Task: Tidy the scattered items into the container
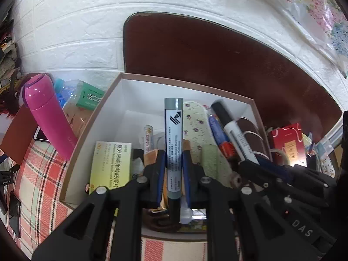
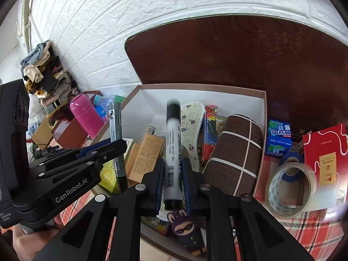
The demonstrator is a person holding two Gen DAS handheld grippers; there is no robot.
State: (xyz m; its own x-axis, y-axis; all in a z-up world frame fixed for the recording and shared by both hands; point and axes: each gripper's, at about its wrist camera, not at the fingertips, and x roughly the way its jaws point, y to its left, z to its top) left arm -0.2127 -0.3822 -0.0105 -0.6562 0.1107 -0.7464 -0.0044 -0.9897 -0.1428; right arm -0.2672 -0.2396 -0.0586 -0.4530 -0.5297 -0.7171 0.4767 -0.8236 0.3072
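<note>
An open cardboard box [image 1: 95, 117] [image 2: 264, 108] with white inner walls holds several items: a floral insole [image 2: 191, 121], a brown rolled cloth [image 2: 237, 152], small cartons. My left gripper [image 1: 174, 158] is shut on a grey marker [image 1: 173, 139] and holds it over the box; this marker also shows in the right wrist view [image 2: 116, 134]. My right gripper [image 2: 173, 167] is shut on a white marker with a black cap [image 2: 173, 143], also above the box; it shows in the left wrist view [image 1: 232, 130].
A pink flask [image 1: 46, 113] and a green carton [image 1: 89, 95] lie left of the box. A tape roll [image 2: 291, 189], a blue mint tin [image 2: 279, 138] and a red envelope [image 2: 326, 152] lie right of it on the checked cloth [image 1: 41, 174]. A dark headboard [image 1: 217, 52] stands behind.
</note>
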